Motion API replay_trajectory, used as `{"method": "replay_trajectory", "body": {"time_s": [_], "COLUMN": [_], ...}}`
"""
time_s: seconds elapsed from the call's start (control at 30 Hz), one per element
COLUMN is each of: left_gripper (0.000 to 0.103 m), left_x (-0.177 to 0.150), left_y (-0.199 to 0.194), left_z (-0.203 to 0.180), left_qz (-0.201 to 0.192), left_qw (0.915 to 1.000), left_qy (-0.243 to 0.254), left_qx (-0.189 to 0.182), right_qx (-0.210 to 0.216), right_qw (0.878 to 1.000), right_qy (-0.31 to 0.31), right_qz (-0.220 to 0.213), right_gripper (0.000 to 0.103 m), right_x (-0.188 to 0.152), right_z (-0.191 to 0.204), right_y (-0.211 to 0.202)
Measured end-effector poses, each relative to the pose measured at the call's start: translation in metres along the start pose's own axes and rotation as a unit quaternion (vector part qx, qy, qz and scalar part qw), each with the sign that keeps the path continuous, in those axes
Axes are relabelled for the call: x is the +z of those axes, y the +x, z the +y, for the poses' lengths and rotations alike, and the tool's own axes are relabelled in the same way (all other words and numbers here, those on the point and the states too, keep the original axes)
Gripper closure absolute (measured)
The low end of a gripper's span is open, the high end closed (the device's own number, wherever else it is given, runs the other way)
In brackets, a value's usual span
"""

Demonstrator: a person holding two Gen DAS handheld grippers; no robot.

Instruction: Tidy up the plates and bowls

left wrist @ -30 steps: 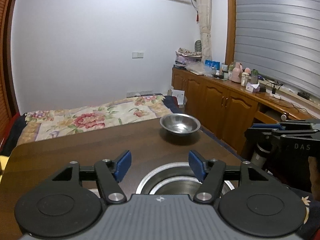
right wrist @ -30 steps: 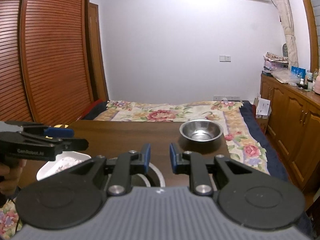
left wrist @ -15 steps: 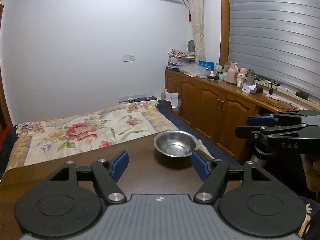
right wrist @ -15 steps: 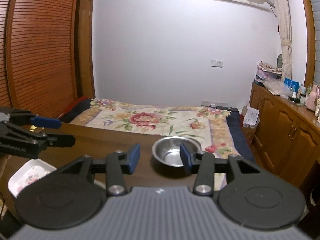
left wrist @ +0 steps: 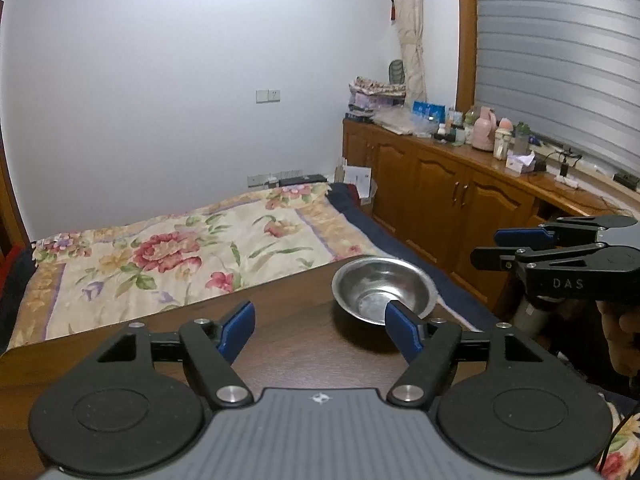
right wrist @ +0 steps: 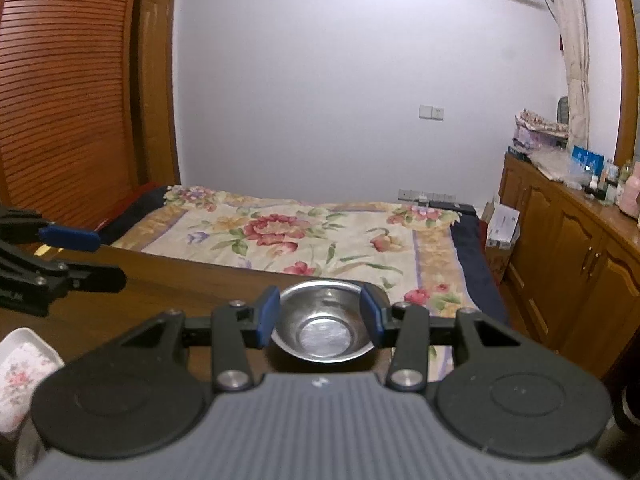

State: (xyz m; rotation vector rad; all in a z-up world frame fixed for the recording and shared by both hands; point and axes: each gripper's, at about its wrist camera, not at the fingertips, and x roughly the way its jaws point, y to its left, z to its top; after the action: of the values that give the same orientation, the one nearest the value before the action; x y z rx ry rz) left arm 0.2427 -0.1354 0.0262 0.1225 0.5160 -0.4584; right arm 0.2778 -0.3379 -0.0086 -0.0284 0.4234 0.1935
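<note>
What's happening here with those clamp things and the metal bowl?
A person holds a hand-held gripper in each hand over a wooden table, tidying dishes. The right hand-held gripper, jaws just opened, is lined up with a steel bowl near the table's far edge, not gripping it. The left hand-held gripper is open and empty. A floral dish waits nearby.

We count one steel bowl (right wrist: 322, 326) on the surface (left wrist: 304, 344) and one floral dish (right wrist: 22, 368) at its near left edge. We see two hand-held grippers: the left hand-held gripper (left wrist: 320, 326) and the right hand-held gripper (right wrist: 318, 316). Beyond lies one bed (right wrist: 320, 236), and we count one wooden cabinet run (left wrist: 452, 196).
</note>
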Motion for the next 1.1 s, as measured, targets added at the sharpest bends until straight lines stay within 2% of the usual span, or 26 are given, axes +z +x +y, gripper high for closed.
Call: {"method": "replay_trajectory", "body": {"time_s": [0.17,0.27,0.5,0.9,1.1], "left_gripper": [0.029,0.029,0.029,0.029,0.031], "left_x": [0.001,0.003,0.008,0.015,0.016], "left_y": [0.026,0.041,0.077,0.135,0.153], "left_z": [0.001,0.001,-0.002,-0.003,-0.008], "left_qz": [0.016,0.024,0.044,0.078,0.084], "left_qw": [0.9999,0.9997,0.9987,0.9965,0.9957], "left_qy": [0.000,0.001,0.004,0.008,0.007], "left_qx": [-0.003,-0.008,-0.024,-0.030,-0.038], "right_qx": [-0.008,-0.010,-0.012,-0.003,0.001], "right_qw": [1.000,0.999,0.998,0.997,0.995], "right_qy": [0.012,0.023,0.039,0.049,0.066], "right_qz": [0.018,0.024,0.044,0.065,0.075], "right_gripper": [0.056,0.050,0.050,0.050,0.050], "right_x": [-0.006,-0.010,-0.016,-0.022,-0.026], "right_z": [-0.011,-0.019,-0.031,-0.044,-0.053], "right_y": [0.021,0.032,0.057,0.095,0.106]}}
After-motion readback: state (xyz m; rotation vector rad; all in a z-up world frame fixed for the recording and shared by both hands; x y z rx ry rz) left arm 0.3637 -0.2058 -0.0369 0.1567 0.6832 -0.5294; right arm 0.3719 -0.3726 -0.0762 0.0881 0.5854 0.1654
